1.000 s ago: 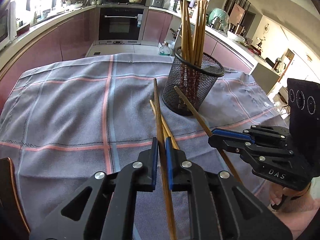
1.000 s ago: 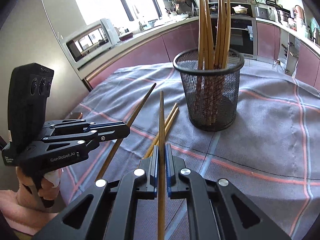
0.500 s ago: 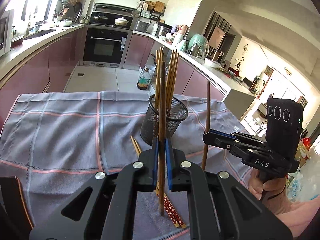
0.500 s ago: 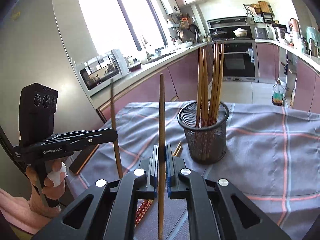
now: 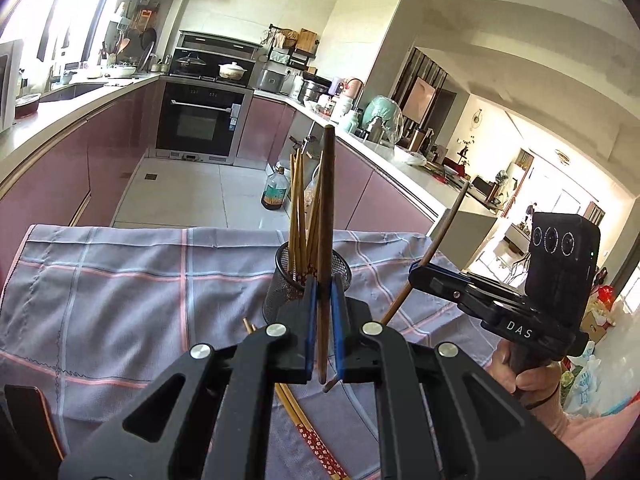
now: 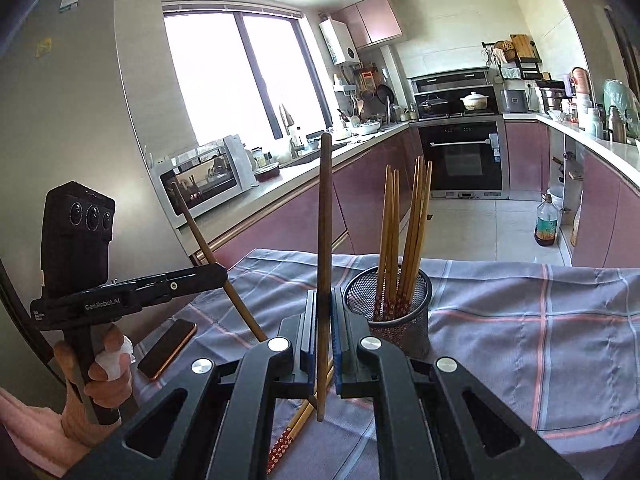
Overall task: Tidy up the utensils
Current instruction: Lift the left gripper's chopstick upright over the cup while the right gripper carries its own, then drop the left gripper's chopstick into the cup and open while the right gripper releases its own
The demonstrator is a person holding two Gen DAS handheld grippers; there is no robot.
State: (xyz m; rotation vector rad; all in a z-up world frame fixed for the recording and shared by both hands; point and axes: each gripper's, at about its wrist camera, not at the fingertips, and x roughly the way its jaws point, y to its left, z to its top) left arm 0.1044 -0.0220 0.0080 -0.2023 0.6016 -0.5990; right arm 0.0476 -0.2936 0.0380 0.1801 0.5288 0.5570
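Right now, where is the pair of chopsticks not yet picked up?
The loose pair of chopsticks lies flat on the checked cloth, just near of the mesh holder and below both raised grippers, its patterned ends pointing toward the cameras.

Each camera sits just behind its own jaws and looks forward and slightly down across the table [image 5: 120, 280]. The left view faces the mesh cup [image 5: 280, 300] from close by, with the oven [image 5: 200, 120] beyond it. The right view faces the same mesh cup [image 6: 400, 320] from further right. Both share the cup, the checked cloth [image 6: 520, 320] and the oven [image 6: 464, 152], and each sees the other gripper beside the cup.
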